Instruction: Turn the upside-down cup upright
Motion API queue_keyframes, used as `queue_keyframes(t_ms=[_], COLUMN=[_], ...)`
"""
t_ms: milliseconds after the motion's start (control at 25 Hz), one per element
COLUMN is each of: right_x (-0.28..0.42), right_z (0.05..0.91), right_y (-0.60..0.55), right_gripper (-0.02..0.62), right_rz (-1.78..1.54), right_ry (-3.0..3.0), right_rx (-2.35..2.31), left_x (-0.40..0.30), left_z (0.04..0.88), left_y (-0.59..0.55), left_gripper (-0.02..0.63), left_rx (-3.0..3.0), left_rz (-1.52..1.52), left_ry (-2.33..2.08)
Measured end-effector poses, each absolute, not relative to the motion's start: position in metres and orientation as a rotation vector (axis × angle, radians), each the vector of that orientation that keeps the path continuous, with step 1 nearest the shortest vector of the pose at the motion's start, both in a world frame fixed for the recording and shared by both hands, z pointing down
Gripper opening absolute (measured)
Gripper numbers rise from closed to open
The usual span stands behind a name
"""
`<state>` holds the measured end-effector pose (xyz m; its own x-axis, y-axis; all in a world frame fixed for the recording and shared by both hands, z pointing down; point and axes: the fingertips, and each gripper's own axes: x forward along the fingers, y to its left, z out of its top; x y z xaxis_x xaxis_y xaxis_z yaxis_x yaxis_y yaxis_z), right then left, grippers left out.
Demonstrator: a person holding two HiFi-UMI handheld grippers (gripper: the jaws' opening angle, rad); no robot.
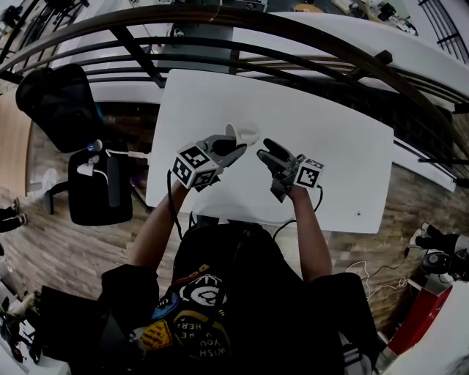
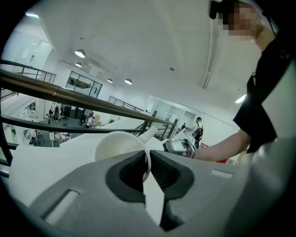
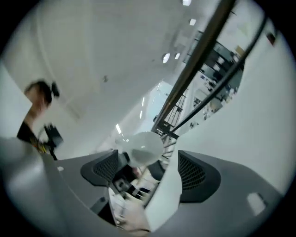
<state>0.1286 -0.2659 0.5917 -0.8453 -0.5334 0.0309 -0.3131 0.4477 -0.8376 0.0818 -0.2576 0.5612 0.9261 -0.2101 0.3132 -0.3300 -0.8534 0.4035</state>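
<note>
1. Chair, black, on the wood floor just left of the white table. A curved dark railing runs past the table's far edge.
2. Left gripper: held over the table's near left part, marker cube toward the person, jaws pointing toward the far side. In the left gripper view the jaws are almost together, the two dark pads pinching one thin wall of the cup at its rim.
3. Cup: white, at the very tip of the left gripper, above the table's middle. In the left gripper view its open mouth faces back toward that gripper and somewhat upward, so it hangs tilted, neither mouth-down nor fully upright. Whether any part of it touches the tabletop cannot be told.
4. Right gripper: just right of the cup, jaws pointing left at it, its marker cube at the wrist end. In the right gripper view the jaws stand wide apart; both ribbed pads are bare. The cup shows in the gap beyond them, its closed outer side toward this gripper, and neither pad touches it. The left gripper and the hand that holds it show below the cup in that view.
5. Cables, loose, on the floor beside the table's right end; a red and white object lies near the picture's right corner.
</note>
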Motion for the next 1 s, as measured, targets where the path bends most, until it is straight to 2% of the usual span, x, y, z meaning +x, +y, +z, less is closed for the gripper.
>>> queue_keyframes(t_ms=[200,440,1000], right_x=[0.115,0.09,0.111], right_z=[0.571,0.575,0.587], right_y=[-0.298,-0.302,-0.306], right_gripper=[0.417,0.414,0.396], right_rz=[-1.688,-1.821,-1.465], right_ry=[1.756,1.596,2.03], right_rx=[-0.336,-0.214,-0.643], left_x=[0.092,0.094,0.076], left_z=[0.555,0.556,0.601], left_y=[-0.253,-0.242,-0.23], left_gripper=[0.034,0.034,0.051], left_rx=[2.73,2.873,2.797], left_rz=[0.378,0.483,0.54], left_ry=[-0.416,-0.443,-0.419])
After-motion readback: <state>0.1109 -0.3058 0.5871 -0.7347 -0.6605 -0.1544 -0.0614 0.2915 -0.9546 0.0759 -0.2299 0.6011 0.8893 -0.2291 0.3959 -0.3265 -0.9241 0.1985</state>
